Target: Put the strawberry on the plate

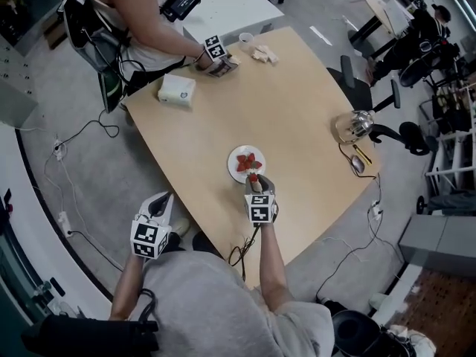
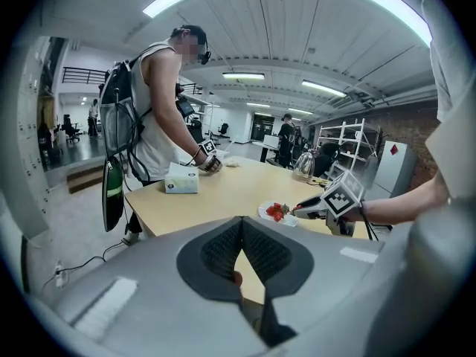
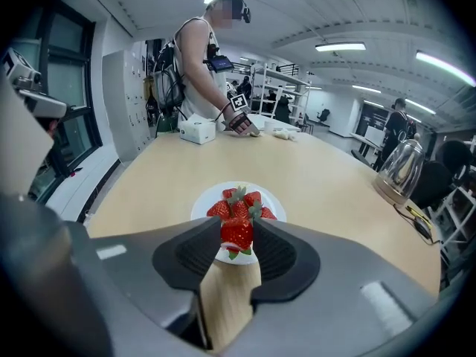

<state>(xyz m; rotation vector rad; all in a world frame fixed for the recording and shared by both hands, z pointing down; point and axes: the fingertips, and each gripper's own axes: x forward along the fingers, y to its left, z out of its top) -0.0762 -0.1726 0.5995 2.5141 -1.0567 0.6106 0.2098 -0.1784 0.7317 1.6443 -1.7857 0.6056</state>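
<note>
One red strawberry [image 3: 236,234], grasped by the right gripper [image 1: 255,178], hangs at the round white plate's [image 3: 201,204] rim; the left gripper [image 2: 242,220] is clenched.

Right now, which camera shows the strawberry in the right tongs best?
The right gripper view: the strawberry sits large and sharp between the right tongs. The head view shows only a red speck; the left gripper view shows it too small to pick out.

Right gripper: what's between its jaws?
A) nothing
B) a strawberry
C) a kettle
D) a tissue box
B: the right gripper has its jaws closed on a strawberry, at the near edge of the plate.
</note>
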